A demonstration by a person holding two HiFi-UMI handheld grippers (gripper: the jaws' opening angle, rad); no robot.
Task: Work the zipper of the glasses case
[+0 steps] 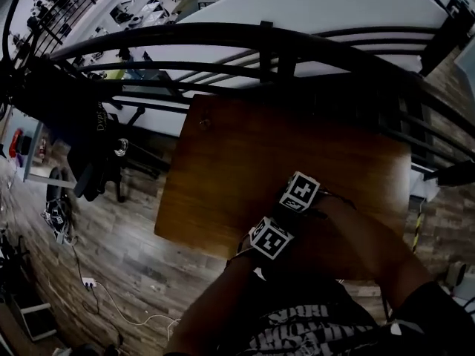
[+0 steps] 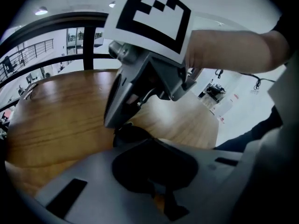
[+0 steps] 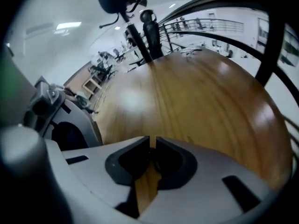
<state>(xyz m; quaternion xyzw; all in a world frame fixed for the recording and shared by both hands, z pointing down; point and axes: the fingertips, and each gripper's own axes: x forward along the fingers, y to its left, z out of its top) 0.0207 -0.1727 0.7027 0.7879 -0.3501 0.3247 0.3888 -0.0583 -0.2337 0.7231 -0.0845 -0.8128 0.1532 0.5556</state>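
We've got the left gripper (image 2: 147, 146) pinched shut, with the dark glasses case (image 2: 127, 133) just beyond its tips at the table's (image 1: 245, 147) near right. The right gripper (image 3: 153, 141) nips a small dark tab (image 3: 153, 156), likely the zipper pull. We can't tell the case's long axis.

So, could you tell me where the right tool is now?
In the head view, the right tool is low and right of centre, over the near edge of the wooden table, just beyond the left tool.

We find no legible text; white print on the shirt (image 1: 312, 331) and the dark object (image 1: 100, 117) stays unreadable.
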